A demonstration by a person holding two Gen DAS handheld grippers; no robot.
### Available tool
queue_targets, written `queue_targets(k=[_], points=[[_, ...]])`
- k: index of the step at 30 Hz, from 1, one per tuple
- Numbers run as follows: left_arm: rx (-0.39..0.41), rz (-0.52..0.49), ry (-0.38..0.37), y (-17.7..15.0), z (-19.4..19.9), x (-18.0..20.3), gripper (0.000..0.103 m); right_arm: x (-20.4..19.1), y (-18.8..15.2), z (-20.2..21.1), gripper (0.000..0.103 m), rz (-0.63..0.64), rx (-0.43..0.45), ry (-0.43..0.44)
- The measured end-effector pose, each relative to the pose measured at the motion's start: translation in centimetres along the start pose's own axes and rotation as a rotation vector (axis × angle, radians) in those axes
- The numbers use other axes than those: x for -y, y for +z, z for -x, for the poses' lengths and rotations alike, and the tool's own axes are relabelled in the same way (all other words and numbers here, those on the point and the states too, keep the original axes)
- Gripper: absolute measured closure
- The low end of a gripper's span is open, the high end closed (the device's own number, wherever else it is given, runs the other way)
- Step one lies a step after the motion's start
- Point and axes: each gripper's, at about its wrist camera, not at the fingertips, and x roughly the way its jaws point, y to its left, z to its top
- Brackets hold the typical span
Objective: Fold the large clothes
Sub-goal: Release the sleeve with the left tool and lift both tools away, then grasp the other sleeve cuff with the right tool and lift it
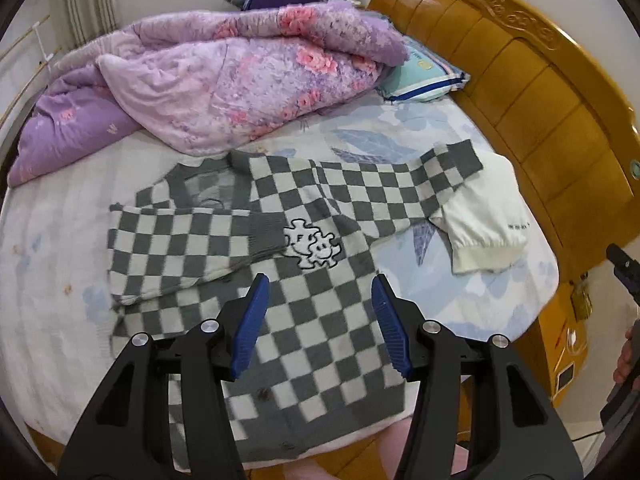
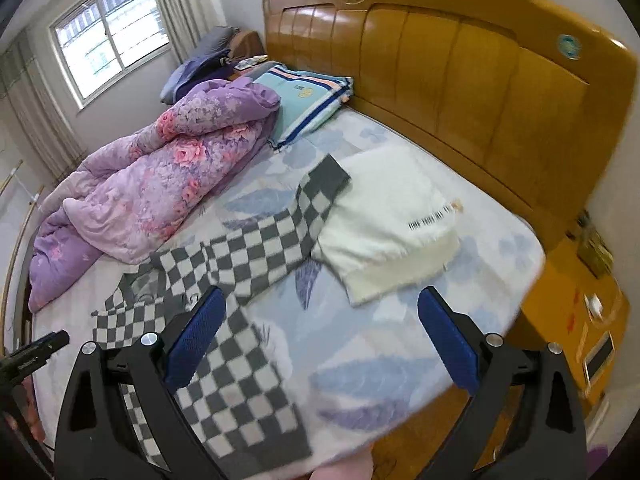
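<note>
A grey-and-white checkered cardigan (image 1: 320,320) lies flat on the bed, front up, with a puzzle-piece patch on the chest. One sleeve (image 1: 180,248) is folded across the body. The other sleeve (image 2: 272,240) stretches out, and its dark cuff rests on a folded white garment (image 2: 388,224). My left gripper (image 1: 320,284) hovers open above the cardigan's lower half, nothing between its blue pads. My right gripper (image 2: 322,296) is open too, over the sheet beside the cardigan's edge and below the outstretched sleeve. Its black tip (image 1: 624,268) shows at the right edge of the left wrist view.
A bunched purple floral quilt (image 1: 224,84) fills the far side of the bed. A striped pillow (image 2: 308,100) leans by the wooden headboard (image 2: 460,80). A wooden nightstand (image 2: 592,320) stands past the bed's right corner. Leaf-printed sheet (image 2: 380,340) lies bare near the front edge.
</note>
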Motion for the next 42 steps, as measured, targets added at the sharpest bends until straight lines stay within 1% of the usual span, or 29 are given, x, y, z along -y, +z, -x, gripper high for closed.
queue_targets(k=[1,3,5,6,7,8,11,14,15,16,17,19,20,22,23,25,26,27,28,29,30,31,32,34,37,39,42], points=[[-0.021,0.028,0.004,0.6,-0.9,0.3,0.04,0.8,1.3,-1.4,0.01,0.001,-0.004,0.013],[-0.057,0.093,0.019,2.0,-3.4,0.9,0.04,2.0,3.8,-4.1,0.01,0.01,0.013,0.059],[-0.086,0.131,0.045,3.4,-6.3,1.5,0.04,2.9,6.0,-7.0,0.01,0.023,0.011,0.091],[-0.093,0.144,0.061,4.0,-7.5,1.7,0.04,3.2,6.8,-8.3,0.01,0.03,0.007,0.107],[-0.087,0.155,0.078,4.7,-8.9,2.0,0.04,3.6,7.9,-10.5,0.01,0.045,0.003,0.141],[-0.08,0.161,0.091,5.2,-9.8,2.1,0.04,3.7,8.7,-12.4,0.01,0.06,0.0,0.156],[-0.097,0.184,0.173,6.6,-13.6,2.3,0.04,3.6,10.4,-17.9,0.01,0.117,-0.002,0.18],[-0.125,0.206,0.196,7.6,-17.4,1.8,0.04,3.7,11.2,-23.7,0.011,0.147,-0.016,0.201],[-0.13,0.212,0.204,7.7,-18.5,1.6,0.041,3.8,11.3,-25.8,0.014,0.143,-0.026,0.196],[-0.135,0.215,0.207,7.8,-19.3,1.4,0.044,3.9,11.4,-27.4,0.018,0.13,-0.037,0.201],[-0.141,0.215,0.207,7.9,-20.4,1.2,0.048,4.2,11.4,-29.4,0.019,0.102,-0.052,0.216],[-0.154,0.214,0.201,7.9,-22.3,0.9,0.062,5.0,11.4,-33.0,0.02,0.036,-0.088,0.232],[-0.159,0.211,0.207,7.9,-23.2,0.8,0.065,5.5,11.2,-34.7,0.02,-0.005,-0.103,0.248],[-0.172,0.208,0.22,7.9,-24.8,0.6,0.079,6.3,11.0,-37.2,0.023,-0.067,-0.136,0.243],[-0.174,0.209,0.212,7.8,-25.3,0.6,0.081,6.5,11.0,-38.2,0.023,-0.09,-0.141,0.249],[-0.174,0.204,0.203,7.9,-26.4,0.6,0.088,6.6,10.9,-39.4,0.029,-0.117,-0.137,0.246],[-0.179,0.201,0.204,8.0,-26.9,0.6,0.09,6.5,10.8,-39.8,0.031,-0.123,-0.135,0.24],[-0.184,0.199,0.198,8.0,-27.4,0.6,0.093,6.3,10.8,-40.1,0.036,-0.125,-0.127,0.245],[-0.186,0.2,0.189,8.1,-27.9,0.6,0.095,6.0,10.9,-40.4,0.043,-0.123,-0.129,0.253],[-0.183,0.2,0.181,8.2,-28.2,0.6,0.095,5.7,11.0,-40.9,0.049,-0.116,-0.138,0.255],[-0.179,0.199,0.172,8.3,-28.5,0.6,0.095,5.3,11.0,-41.4,0.066,-0.099,-0.143,0.239],[-0.179,0.198,0.166,8.4,-29.0,0.7,0.097,5.1,11.1,-41.8,0.091,-0.087,-0.147,0.239],[-0.183,0.199,0.163,8.5,-29.4,0.7,0.097,5.1,11.1,-42.3,0.094,-0.084,-0.158,0.258],[-0.188,0.213,0.142,8.8,-30.5,0.7,0.098,5.1,11.3,-42.0,0.094,-0.086,-0.147,0.275],[-0.189,0.224,0.111,9.3,-32.3,0.8,0.098,4.7,11.8,-39.2,0.095,-0.034,-0.089,0.268],[-0.186,0.221,0.09,9.7,-33.8,1.0,0.098,5.2,12.2,-37.3,0.095,-0.034,-0.056,0.267],[-0.231,0.21,0.071,9.8,-37.6,1.3,0.099,6.3,12.9,-34.4,0.095,-0.042,-0.01,0.284]])
